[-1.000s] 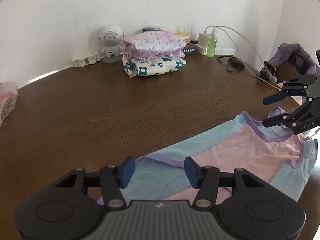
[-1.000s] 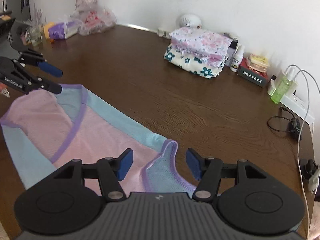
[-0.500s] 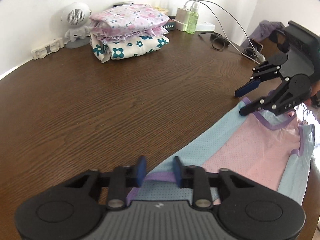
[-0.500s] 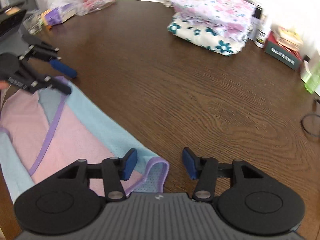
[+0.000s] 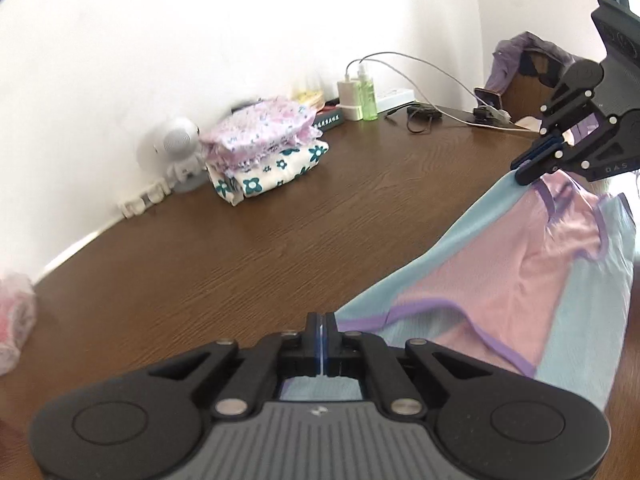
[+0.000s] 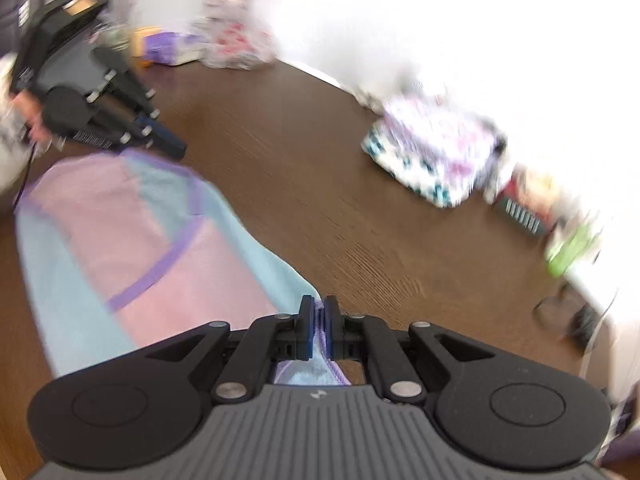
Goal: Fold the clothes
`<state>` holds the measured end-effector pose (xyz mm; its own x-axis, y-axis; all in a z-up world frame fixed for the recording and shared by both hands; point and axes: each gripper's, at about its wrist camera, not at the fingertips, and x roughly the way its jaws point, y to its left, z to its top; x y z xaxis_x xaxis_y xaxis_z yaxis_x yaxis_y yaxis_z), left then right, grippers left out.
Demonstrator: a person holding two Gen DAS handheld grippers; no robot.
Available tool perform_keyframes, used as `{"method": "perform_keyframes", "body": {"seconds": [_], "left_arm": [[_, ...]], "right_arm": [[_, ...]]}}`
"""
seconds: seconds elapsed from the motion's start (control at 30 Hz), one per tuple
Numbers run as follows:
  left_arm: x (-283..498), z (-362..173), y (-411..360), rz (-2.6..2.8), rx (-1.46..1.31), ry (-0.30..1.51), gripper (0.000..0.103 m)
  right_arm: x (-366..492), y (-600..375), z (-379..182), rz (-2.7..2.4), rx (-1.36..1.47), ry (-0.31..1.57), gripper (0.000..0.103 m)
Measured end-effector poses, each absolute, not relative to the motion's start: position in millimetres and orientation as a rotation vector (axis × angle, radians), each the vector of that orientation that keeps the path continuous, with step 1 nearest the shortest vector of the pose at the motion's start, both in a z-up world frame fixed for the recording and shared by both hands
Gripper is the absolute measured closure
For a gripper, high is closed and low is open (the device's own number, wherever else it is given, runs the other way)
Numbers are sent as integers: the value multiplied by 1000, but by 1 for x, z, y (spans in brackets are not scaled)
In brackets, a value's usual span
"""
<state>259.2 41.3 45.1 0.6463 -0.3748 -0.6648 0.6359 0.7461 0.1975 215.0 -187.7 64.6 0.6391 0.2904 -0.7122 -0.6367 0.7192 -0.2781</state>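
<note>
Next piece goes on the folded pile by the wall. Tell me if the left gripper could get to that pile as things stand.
Probably not yet: the left gripper is shut on the shirt. The table toward the folded pile looks bare.

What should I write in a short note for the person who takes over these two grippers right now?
Left hand-held gripper: shut on one corner of the pink and blue garment.
Right hand-held gripper: shut on the other far corner.
Garment: spread on the brown table, far edge pinched at both ends.
Done: folded stack by the wall; both corners gripped.
Left: make the fold and add the garment to the stack.
</note>
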Motion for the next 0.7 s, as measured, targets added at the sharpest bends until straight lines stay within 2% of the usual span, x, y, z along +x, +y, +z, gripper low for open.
{"method": "perform_keyframes", "body": {"seconds": [0.07,0.13,0.23,0.37,0.47,0.5,0.53,0.57,0.6,0.63,0.7], "left_arm": [[261,42,40,-579,434,685,94],[273,37,36,-565,410,725,91],[294,33,32,-582,334,784,67],[318,28,23,-650,273,847,64],[333,18,8,-662,356,901,64],[335,16,6,-677,377,901,65],[336,16,4,-696,392,902,70],[336,17,3,-723,406,906,85],[334,17,0,-754,426,905,96],[328,17,-3,-755,465,879,100],[314,16,-9,-727,554,808,101]], "right_arm": [[209,-185,57,551,-580,710,98],[214,-182,49,527,-584,741,99],[228,-179,41,492,-568,763,99],[236,-179,38,495,-556,767,99],[238,-179,39,509,-560,765,99],[239,-180,39,513,-558,764,98],[237,-182,32,514,-555,762,99],[238,-183,31,515,-553,760,99],[239,-185,31,511,-549,757,98],[241,-186,31,507,-544,753,98],[244,-188,31,486,-536,741,99]]}}
